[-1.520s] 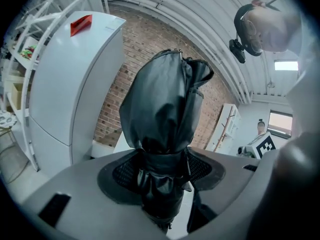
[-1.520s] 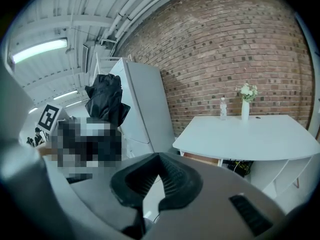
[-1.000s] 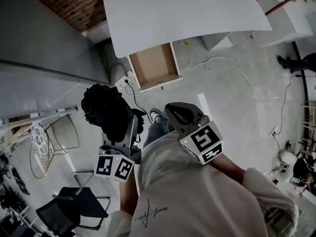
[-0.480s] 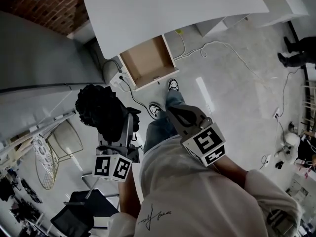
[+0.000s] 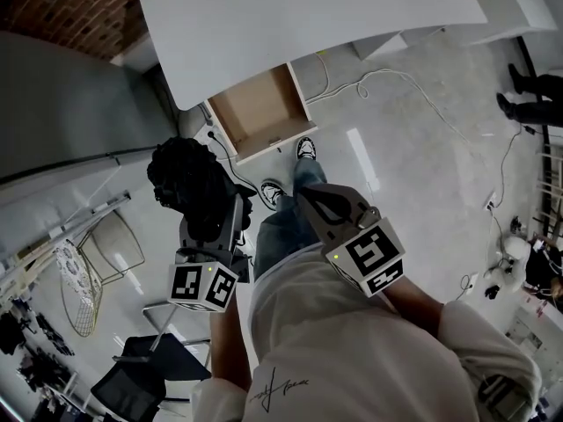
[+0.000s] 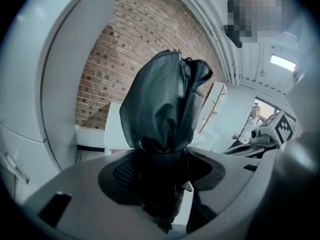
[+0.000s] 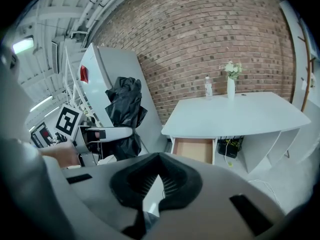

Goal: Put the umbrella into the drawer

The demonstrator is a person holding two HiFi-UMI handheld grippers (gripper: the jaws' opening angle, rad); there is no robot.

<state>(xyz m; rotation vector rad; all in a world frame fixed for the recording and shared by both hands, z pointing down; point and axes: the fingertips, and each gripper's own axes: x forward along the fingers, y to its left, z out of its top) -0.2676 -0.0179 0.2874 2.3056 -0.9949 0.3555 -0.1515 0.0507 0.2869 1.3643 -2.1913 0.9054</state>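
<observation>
Left gripper view: left gripper (image 6: 161, 170) clenches the black folded umbrella (image 6: 162, 104), which stands up from its jaws. Only the right gripper view shows the right gripper (image 7: 157, 176) pinched together and empty, and a flower vase (image 7: 230, 86) on the white desk (image 7: 240, 116) above the open drawer (image 7: 193, 150).

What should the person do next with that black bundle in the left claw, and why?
Probably carry it forward and down toward the open drawer. The left gripper is shut on the folded umbrella, which hangs well short of the drawer, and the drawer under the white table looks empty.
</observation>
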